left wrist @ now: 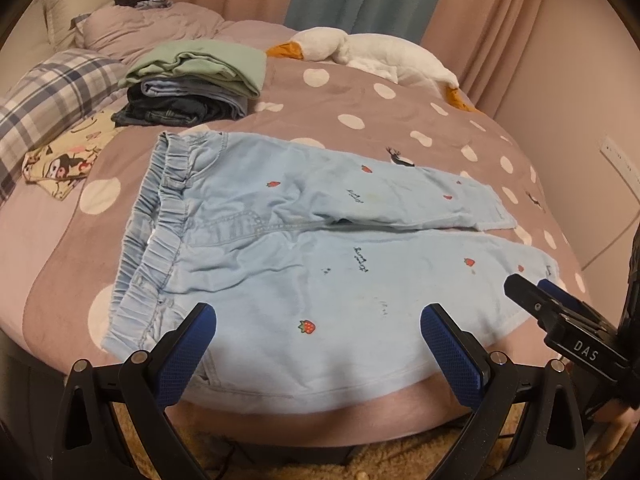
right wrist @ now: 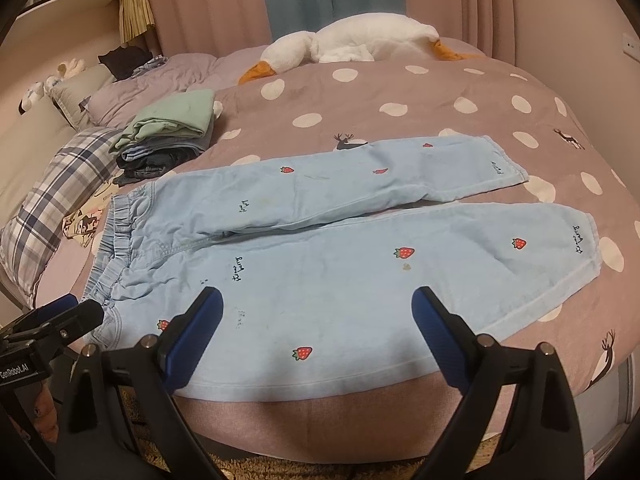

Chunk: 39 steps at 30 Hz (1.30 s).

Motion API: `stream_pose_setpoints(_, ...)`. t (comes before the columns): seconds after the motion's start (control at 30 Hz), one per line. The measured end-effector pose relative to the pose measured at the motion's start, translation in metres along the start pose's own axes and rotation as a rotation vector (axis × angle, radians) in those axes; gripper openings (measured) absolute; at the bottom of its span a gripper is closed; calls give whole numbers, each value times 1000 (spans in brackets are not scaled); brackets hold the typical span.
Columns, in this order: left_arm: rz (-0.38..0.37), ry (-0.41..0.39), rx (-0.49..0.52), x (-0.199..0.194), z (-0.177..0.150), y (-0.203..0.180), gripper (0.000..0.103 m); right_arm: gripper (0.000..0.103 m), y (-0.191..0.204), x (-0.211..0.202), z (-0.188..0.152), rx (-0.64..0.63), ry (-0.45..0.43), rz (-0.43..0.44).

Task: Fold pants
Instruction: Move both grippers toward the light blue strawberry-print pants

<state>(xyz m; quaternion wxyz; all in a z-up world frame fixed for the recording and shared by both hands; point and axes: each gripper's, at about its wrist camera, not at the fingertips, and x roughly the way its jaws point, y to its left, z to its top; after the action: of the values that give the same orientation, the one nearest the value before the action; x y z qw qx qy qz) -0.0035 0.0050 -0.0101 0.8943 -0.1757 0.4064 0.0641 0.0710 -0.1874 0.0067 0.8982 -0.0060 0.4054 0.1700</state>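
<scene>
Light blue pants (left wrist: 280, 248) with small strawberry prints lie flat on the bed, waistband at the left, both legs stretched to the right; they also show in the right wrist view (right wrist: 340, 248). My left gripper (left wrist: 318, 326) is open and empty, hovering over the near edge of the pants by the waist end. My right gripper (right wrist: 316, 308) is open and empty over the near leg. The right gripper also shows at the right in the left wrist view (left wrist: 532, 290), near the near leg's cuff. The left gripper's tip shows at the left in the right wrist view (right wrist: 76, 312).
A stack of folded clothes (left wrist: 192, 84) with a green piece on top sits at the back left. A white plush goose (left wrist: 372, 56) lies at the back. A plaid pillow (left wrist: 48, 100) and a cartoon-print cloth (left wrist: 64, 160) are at the left. The polka-dot bedspread (left wrist: 360, 108) covers the bed.
</scene>
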Motion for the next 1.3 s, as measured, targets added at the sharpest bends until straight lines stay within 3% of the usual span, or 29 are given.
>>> stream_pose_setpoints(0.4, -15, -58, 2, -1, -2, 5, 102, 95, -1, 0, 0, 1, 3, -1)
stream_pose_setpoints(0.83, -5, -9, -16, -1, -3, 8, 102, 95, -3, 1, -2, 10, 1, -8)
stream_pose_setpoints(1.3, -25, -32, -28, 0, -2, 12, 102, 94, -10, 2, 1, 23, 8, -16)
